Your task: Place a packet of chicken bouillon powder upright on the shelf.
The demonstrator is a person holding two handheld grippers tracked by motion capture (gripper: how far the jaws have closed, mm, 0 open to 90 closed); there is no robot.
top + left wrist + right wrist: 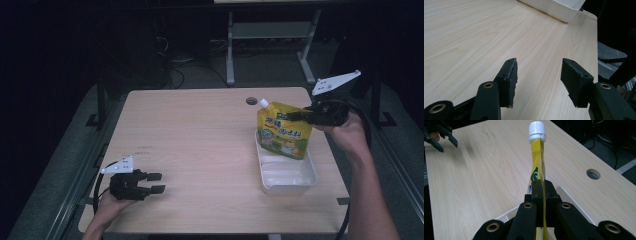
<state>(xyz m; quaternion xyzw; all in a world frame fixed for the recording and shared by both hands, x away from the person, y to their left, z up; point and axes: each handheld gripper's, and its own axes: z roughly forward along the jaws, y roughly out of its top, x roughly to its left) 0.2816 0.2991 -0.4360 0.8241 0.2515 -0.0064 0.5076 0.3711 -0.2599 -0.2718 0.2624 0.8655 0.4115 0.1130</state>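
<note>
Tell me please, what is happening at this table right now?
A person works at a wooden table with a gripper in each hand. The right gripper is shut on the top edge of a yellow spouted pouch with a white cap, holding it upright over a white tray at the table's right side. The pouch's bottom looks to be at or inside the tray. The left gripper rests near the front left corner, jaws apart, holding nothing.

Glossy yellow foil pouch (283, 136) with ribbed white plastic cap (537, 131); smooth white plastic tray (286, 175); matt pale wood-grain table (200, 145); rough black pads (512, 80).
</note>
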